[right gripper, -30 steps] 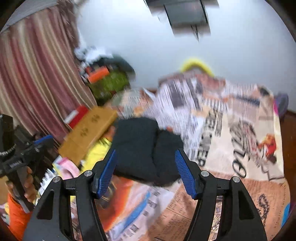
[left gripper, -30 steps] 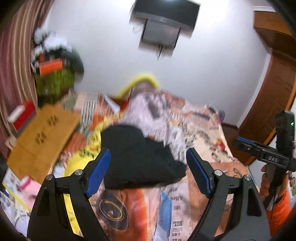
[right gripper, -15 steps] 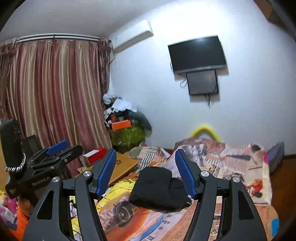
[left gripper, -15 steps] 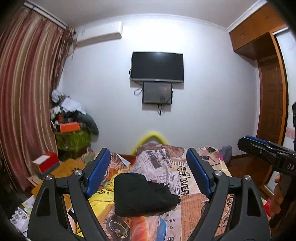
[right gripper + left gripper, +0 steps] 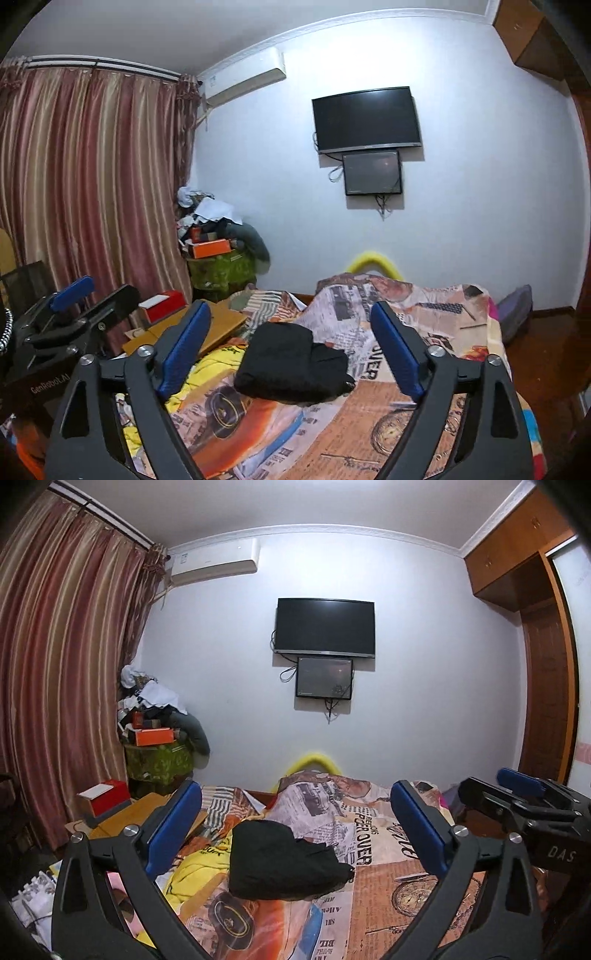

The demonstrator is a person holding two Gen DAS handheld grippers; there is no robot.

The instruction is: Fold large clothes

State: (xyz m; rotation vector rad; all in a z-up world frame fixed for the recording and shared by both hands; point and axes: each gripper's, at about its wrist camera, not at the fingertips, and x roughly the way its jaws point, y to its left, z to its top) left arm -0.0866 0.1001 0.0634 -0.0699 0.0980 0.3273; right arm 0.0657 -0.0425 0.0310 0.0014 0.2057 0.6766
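Observation:
A black garment [image 5: 280, 860] [image 5: 291, 363] lies folded into a compact bundle on the bed's newspaper-print sheet [image 5: 388, 904] [image 5: 391, 424]. My left gripper [image 5: 294, 794] hangs above the near end of the bed, well short of the bundle. Its jaws are opening and nothing is between the blue pads. My right gripper [image 5: 290, 310] is held level beside it, also back from the bundle, jaws opening on empty air. Each wrist view catches the other gripper at its edge: the right gripper [image 5: 517, 805] and the left gripper [image 5: 74, 314].
A yellow garment [image 5: 195, 871] [image 5: 207, 373] lies crumpled left of the black bundle. A flat cardboard box [image 5: 122, 819] and a red box [image 5: 107, 797] sit left of the bed. A cluttered green stand [image 5: 159, 760] fills the corner by the curtain. A wooden wardrobe [image 5: 546, 701] stands on the right.
Both grippers drew back from over the black bundle, rose and tilted up to level, so the bundle now looks smaller and farther. Both pairs of jaws stand wider than before.

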